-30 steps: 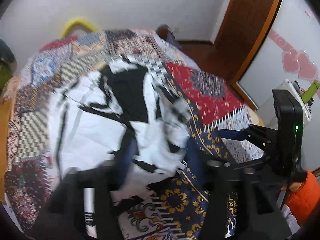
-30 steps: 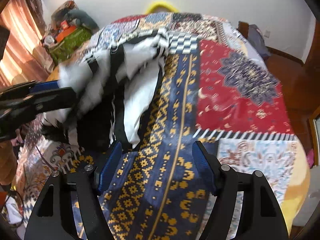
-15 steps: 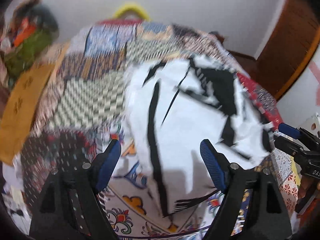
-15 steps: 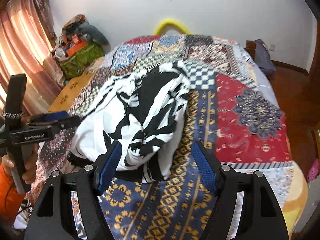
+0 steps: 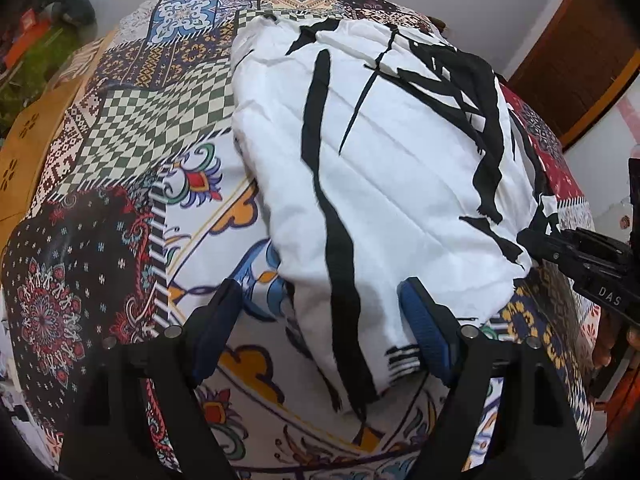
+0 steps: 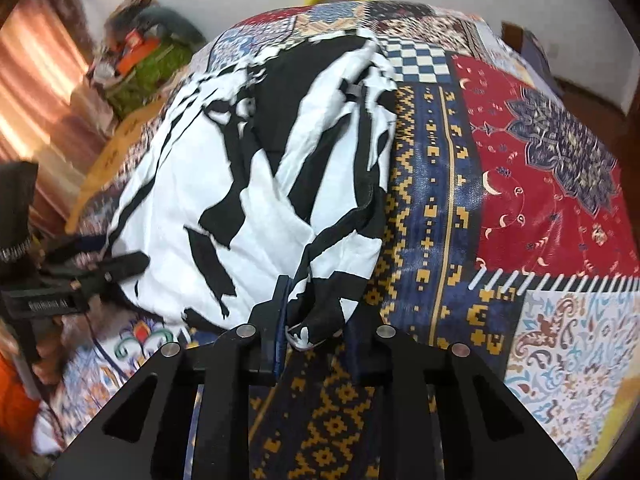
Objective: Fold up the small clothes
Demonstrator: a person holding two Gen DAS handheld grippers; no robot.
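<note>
A white garment with black streaks (image 5: 400,168) lies spread on the patchwork quilt (image 5: 132,128). My left gripper (image 5: 319,286) stands open low over the garment's near edge, and the cloth lies between its blue pads (image 5: 424,320) without being pinched. In the right wrist view the same garment (image 6: 248,200) bunches to a corner at the bottom. My right gripper (image 6: 316,320) is closing its jaws and pinches that bunched corner. Each gripper shows in the other's view: the right gripper (image 5: 580,264) at the garment's right edge, the left gripper (image 6: 100,272) at its left edge.
The quilt (image 6: 540,140) covers a bed that drops away on all sides. A pile of clutter (image 6: 136,52) and a curtain (image 6: 36,80) stand beyond the bed's left side. A wooden door (image 5: 580,60) is at the right. An orange sleeve (image 6: 16,400) shows at the lower left.
The garment went from held up and crumpled to spread on the quilt. The left gripper let go and sank over its near edge. The right gripper came in and closed on its corner.
</note>
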